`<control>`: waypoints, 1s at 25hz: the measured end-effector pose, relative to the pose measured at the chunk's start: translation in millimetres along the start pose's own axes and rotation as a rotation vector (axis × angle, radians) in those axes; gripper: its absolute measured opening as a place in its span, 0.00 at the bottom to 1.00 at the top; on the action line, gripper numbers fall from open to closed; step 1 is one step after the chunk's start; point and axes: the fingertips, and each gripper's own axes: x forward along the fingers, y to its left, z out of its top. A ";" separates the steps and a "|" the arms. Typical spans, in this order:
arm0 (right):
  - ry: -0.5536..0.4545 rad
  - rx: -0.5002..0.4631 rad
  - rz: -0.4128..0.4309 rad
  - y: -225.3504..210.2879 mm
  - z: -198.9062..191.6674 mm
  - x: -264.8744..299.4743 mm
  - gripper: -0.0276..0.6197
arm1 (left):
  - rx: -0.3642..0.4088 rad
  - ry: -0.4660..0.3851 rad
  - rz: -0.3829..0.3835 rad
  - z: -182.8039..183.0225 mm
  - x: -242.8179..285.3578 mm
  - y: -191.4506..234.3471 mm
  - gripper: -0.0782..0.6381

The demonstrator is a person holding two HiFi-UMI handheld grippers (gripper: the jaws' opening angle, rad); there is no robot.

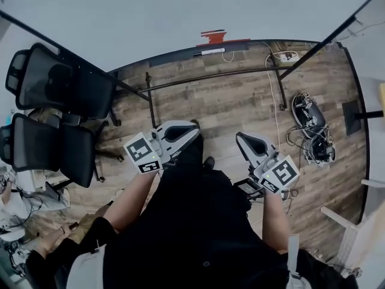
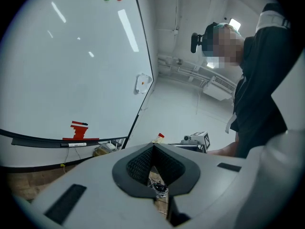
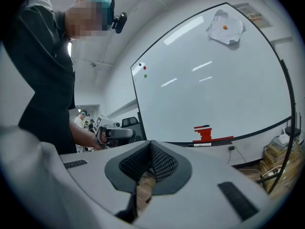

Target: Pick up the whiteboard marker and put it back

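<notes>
The whiteboard marker (image 1: 212, 52), white with a dark cap, lies on the tray at the foot of the whiteboard (image 1: 180, 11). Just above it is a red stepped object (image 1: 213, 37). The marker (image 2: 75, 145) shows far off to the left in the left gripper view, and the marker (image 3: 202, 145) right of centre in the right gripper view. My left gripper (image 1: 194, 128) and right gripper (image 1: 240, 136) hover at waist height, well short of the board. Both the left gripper (image 2: 153, 147) and the right gripper (image 3: 151, 143) are shut, with nothing between their jaws.
Two black mesh office chairs (image 1: 60, 101) stand at the left. The board's black stand legs (image 1: 210, 77) run across the wood floor. A tangle of cables and devices (image 1: 313, 131) lies at the right, with a power strip (image 1: 287, 57) near the board. Another person (image 1: 18, 203) sits at lower left.
</notes>
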 end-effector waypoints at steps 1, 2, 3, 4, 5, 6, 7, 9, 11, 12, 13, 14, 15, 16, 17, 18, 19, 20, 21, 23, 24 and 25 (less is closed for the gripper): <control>0.005 0.000 0.001 -5.8 0.3 4.4 0.07 | -0.003 0.000 -0.002 1.0 3.1 7.1 0.13; 0.009 0.001 0.001 -12.2 1.0 9.2 0.07 | -0.004 0.000 -0.004 2.7 6.6 14.7 0.13; 0.012 0.002 0.000 -19.2 2.3 14.6 0.07 | -0.003 -0.001 -0.006 5.2 10.4 22.9 0.13; 0.013 0.003 0.000 -26.5 4.1 20.8 0.07 | 0.000 -0.001 -0.009 8.4 14.1 31.6 0.13; 0.015 0.002 0.000 -34.0 6.4 27.8 0.07 | 0.002 -0.002 -0.012 12.2 17.8 40.8 0.13; 0.018 -0.001 0.000 -41.4 9.3 35.5 0.07 | 0.003 -0.002 -0.015 16.4 21.3 50.2 0.13; 0.022 -0.006 0.002 -48.7 13.0 43.8 0.07 | 0.003 -0.003 -0.019 20.7 24.6 59.7 0.13; 0.026 -0.018 0.007 -62.7 22.8 60.8 0.07 | 0.005 -0.003 -0.025 30.1 30.8 78.6 0.13; 0.029 -0.026 0.013 -75.3 33.2 76.0 0.07 | 0.006 -0.007 -0.029 39.3 37.0 94.8 0.13; 0.032 -0.031 0.015 -81.1 37.4 83.4 0.07 | 0.007 -0.008 -0.034 43.3 40.0 102.0 0.13; 0.038 -0.036 0.015 -87.0 40.7 91.6 0.07 | 0.008 -0.006 -0.040 46.8 42.6 109.5 0.13; 0.044 -0.042 0.014 -93.0 43.2 100.8 0.07 | 0.008 -0.004 -0.046 50.1 44.6 117.9 0.13; 0.050 -0.046 0.011 -99.2 45.3 110.8 0.07 | 0.006 -0.003 -0.052 53.6 46.0 127.2 0.13; 0.055 -0.047 0.009 -105.6 47.1 121.0 0.07 | 0.003 -0.004 -0.057 57.5 47.0 137.0 0.13; 0.060 -0.045 0.007 -111.7 48.8 130.4 0.07 | 0.000 -0.007 -0.060 61.0 47.8 146.4 0.13; 0.065 -0.043 0.004 -117.3 50.0 138.6 0.07 | -0.004 -0.010 -0.061 63.1 48.4 154.7 0.13; 0.070 -0.044 0.000 -122.4 50.8 145.5 0.07 | -0.007 -0.011 -0.062 63.7 49.1 162.0 0.13; 0.076 -0.049 -0.007 -127.5 51.6 151.6 0.07 | -0.007 -0.011 -0.065 63.2 50.3 168.7 0.13; 0.083 -0.058 -0.014 -132.3 52.3 157.3 0.07 | -0.003 -0.008 -0.069 62.2 51.6 175.1 0.13; 0.094 -0.080 -0.029 -139.3 53.1 167.7 0.07 | 0.005 -0.002 -0.072 59.0 52.3 187.0 0.13; 0.098 -0.089 -0.035 -142.1 53.4 172.1 0.07 | 0.003 -0.004 -0.070 58.2 51.8 192.6 0.13; 0.100 -0.095 -0.040 -145.0 53.7 175.8 0.07 | -0.006 -0.009 -0.065 58.4 51.4 197.6 0.13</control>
